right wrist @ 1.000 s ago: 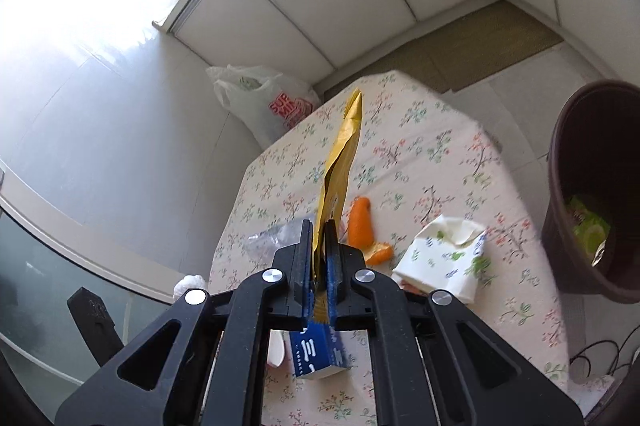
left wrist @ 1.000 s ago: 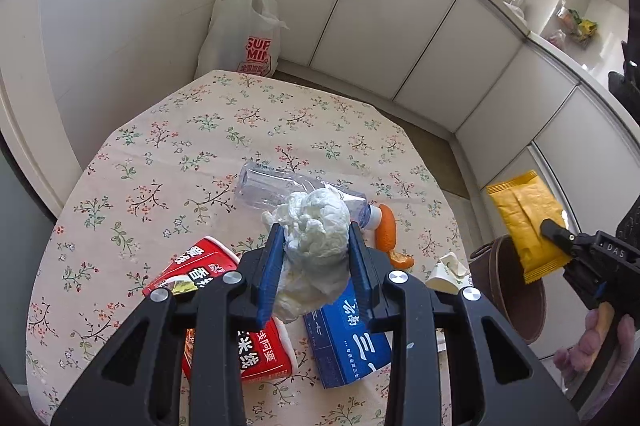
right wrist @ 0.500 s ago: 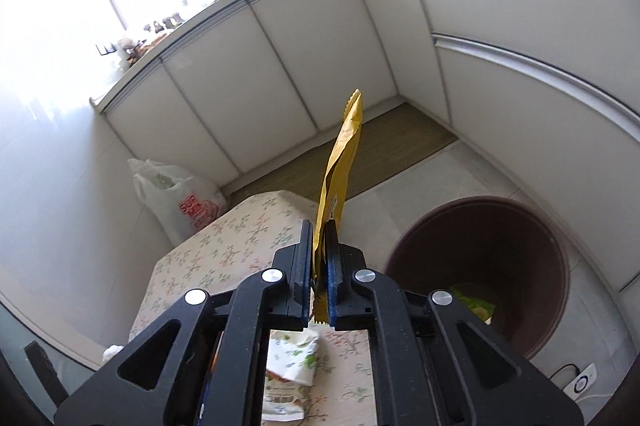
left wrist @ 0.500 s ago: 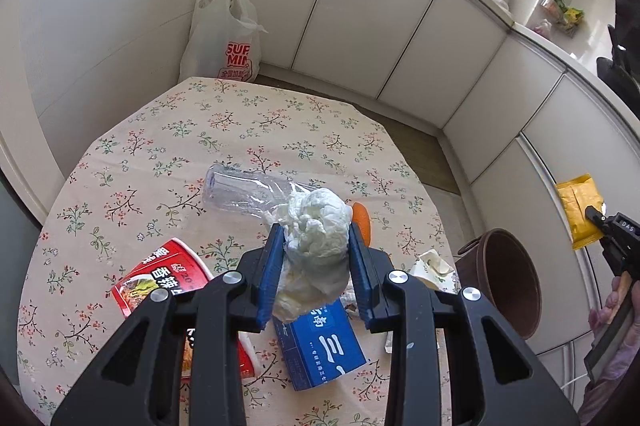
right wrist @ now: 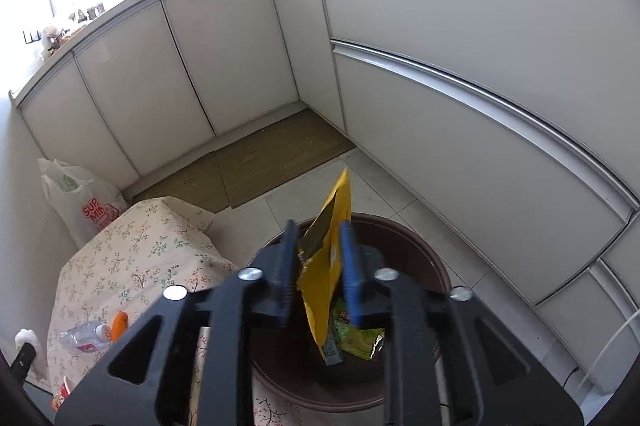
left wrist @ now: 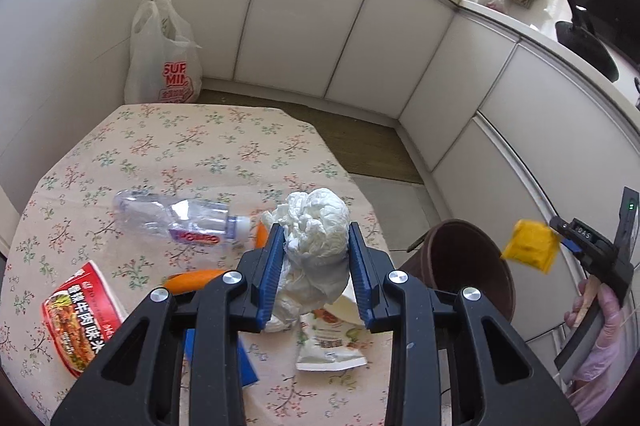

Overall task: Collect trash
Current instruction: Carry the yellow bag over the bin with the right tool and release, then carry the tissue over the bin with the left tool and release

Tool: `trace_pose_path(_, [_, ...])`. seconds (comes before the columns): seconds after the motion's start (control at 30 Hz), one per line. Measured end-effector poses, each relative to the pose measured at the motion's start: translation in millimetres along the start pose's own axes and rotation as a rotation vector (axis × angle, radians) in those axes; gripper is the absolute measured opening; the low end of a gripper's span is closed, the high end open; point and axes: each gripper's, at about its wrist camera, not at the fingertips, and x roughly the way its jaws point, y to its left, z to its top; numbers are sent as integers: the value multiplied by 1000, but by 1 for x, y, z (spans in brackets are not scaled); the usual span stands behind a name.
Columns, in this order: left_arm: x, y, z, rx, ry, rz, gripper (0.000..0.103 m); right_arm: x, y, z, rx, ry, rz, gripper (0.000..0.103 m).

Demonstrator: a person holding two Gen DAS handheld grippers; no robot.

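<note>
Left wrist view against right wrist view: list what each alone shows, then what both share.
Only the left: the crumpled white tissue wad gripped by the left tool, a red instant-noodle packet, a blue carton.
Only the right: green wrappers inside the bin, and the right tool standing open around the yellow foil packet.
Both: brown round bin, clear plastic bottle, floral tablecloth, white shopping bag.

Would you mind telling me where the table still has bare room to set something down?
The far half of the table is bare, from the plastic bottle to the edge by the shopping bag. Near the left gripper, wrappers and the red packet crowd it.
</note>
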Motion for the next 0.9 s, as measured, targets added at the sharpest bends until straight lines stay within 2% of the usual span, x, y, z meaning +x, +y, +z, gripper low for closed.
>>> trace_pose_path(0.03, [1,-9,1,12,-4,-11,32,-5,-4,0,19,-19,-6,69])
trace_pose_path(0.1, [5,-30,6,31,-10,-39,32,-12,-15,4,48,-49,-24,70])
trace_pose_path(0.17, [10,-54,11,51,-13,-71,32,-18,-26,7,82,-79,-53,86])
trace_pose_path(0.27, [18,-90,17,77,-13,-117,32,-20,-41,10,119,-92,-95,95])
trace_pose_path(0.53, [49,-189,27,179,17,-209,33,-21,-73,15,59,-155,-314,96])
trace_pose_path(0.77, [81,-259,27,259,74,-243,34,-12,-83,21,-7,-129,-370,96])
trace_pose_path(0.9, [98,-279,21,298,105,-225,37,-15,-94,18,25,-119,-378,96])
